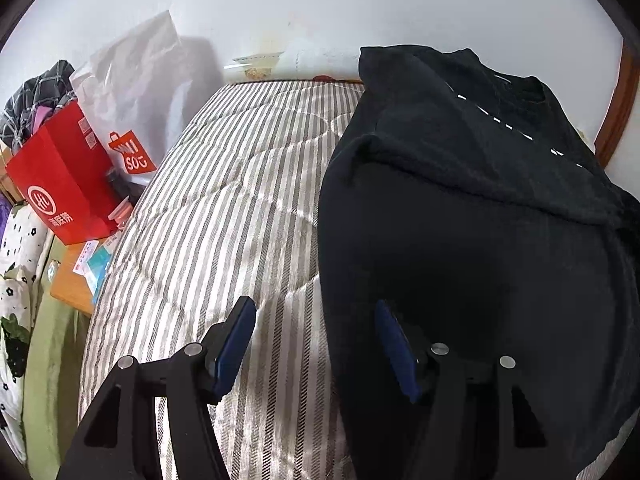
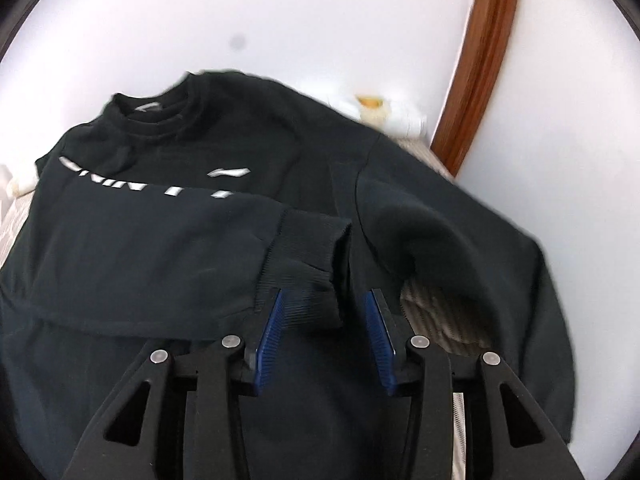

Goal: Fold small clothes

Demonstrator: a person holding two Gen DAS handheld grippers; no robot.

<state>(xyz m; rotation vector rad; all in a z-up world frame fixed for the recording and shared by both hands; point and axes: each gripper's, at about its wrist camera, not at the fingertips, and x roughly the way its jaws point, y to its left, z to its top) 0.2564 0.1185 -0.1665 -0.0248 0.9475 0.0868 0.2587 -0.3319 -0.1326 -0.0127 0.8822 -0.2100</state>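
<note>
Left wrist view: the left gripper (image 1: 314, 322) hangs spread and empty over the striped mattress (image 1: 224, 208), its right finger above the edge of the black sweatshirt (image 1: 472, 216); a red paper bag (image 1: 64, 176) stands beside the bed. Right wrist view: the right gripper (image 2: 326, 308) stands parted, pads clear of the ribbed cuff (image 2: 308, 256) lying between them; that sleeve is folded across the sweatshirt's chest.

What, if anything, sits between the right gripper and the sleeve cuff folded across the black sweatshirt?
Nothing visible. The right gripper stands open directly at the ribbed sleeve cuff, whose end lies between the blue pads without being pinched. The cuff rests on the black sweatshirt, with nothing on top of it.
</note>
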